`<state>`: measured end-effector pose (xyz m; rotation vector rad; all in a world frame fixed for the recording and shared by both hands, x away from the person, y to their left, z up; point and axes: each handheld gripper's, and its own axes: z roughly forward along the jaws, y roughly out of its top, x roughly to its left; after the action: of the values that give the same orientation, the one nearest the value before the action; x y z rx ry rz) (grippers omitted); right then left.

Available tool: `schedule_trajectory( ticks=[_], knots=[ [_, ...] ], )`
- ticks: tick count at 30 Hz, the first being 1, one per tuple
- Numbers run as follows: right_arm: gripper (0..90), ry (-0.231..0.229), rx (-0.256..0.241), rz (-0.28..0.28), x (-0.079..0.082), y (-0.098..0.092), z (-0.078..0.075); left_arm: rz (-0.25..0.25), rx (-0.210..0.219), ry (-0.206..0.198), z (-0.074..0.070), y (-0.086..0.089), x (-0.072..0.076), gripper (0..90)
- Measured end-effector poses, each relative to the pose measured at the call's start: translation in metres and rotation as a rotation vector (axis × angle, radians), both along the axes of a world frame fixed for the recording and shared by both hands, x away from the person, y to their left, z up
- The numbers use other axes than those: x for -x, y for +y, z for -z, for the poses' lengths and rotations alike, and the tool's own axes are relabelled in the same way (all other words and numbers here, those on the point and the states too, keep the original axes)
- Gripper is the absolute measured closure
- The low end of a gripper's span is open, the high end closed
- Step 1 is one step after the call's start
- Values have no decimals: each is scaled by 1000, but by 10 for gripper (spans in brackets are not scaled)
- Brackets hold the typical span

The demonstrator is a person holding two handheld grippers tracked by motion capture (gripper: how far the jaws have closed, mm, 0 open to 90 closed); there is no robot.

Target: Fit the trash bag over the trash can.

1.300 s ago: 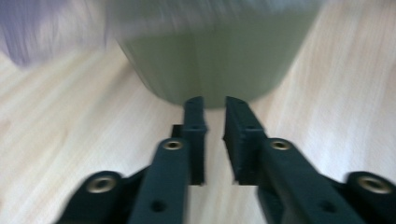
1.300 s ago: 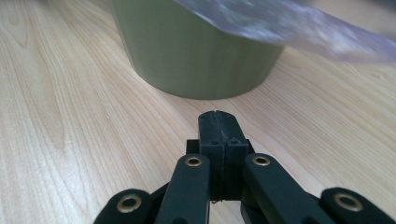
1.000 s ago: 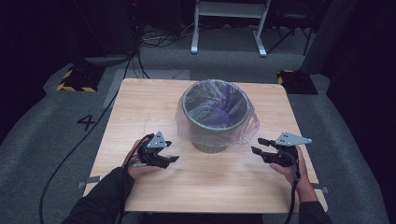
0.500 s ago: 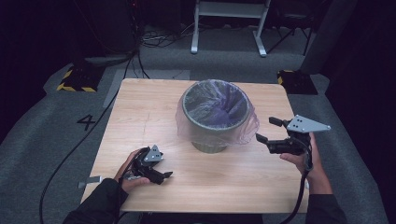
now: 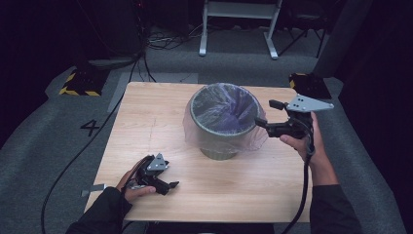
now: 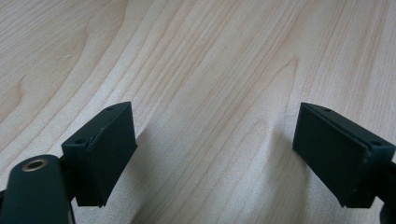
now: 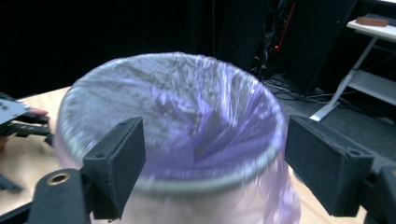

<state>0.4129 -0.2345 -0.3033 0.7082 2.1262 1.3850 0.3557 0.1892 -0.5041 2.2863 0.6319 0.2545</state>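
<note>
Up went the right gripper to the bin's rim, jaws wide. By the table's front edge, the left gripper rested, jaws wide, holding nothing.

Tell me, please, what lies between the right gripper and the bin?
Nothing solid: in the high view the right gripper hangs open beside the bin, at the purple liner draped over its rim.

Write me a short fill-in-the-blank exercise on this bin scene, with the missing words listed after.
1. The bin is lined with a thin ____ bag.
2. The left gripper hovers low over the ____ table.
3. The right gripper, beside the bin's rim, has its jaws ____.

Missing words: purple; wooden; open
</note>
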Motion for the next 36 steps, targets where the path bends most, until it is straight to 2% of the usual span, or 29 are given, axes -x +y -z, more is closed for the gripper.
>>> schedule_trajectory(
  ticks=[5, 10, 14, 23, 29, 36],
  knots=[
    [185, 7, 40, -8, -13, 18, -4, -1, 2, 1, 0, 0, 0, 128],
    [188, 38, 40, -1, -27, 33, -2, -1, 2, 1, 0, 0, 0, 127],
    [187, 43, 73, 3, -36, 44, -2, 0, 1, 0, 0, 0, 0, 127],
    [211, 100, 122, -2, -54, 69, 6, 0, 1, 0, 0, 0, 0, 127],
    [259, 134, 182, -45, -58, 85, 11, 1, 1, 0, 0, 0, 0, 127],
    [280, 184, 280, -77, -61, 101, 17, 1, 1, 0, 0, 0, 0, 127]
  ],
)
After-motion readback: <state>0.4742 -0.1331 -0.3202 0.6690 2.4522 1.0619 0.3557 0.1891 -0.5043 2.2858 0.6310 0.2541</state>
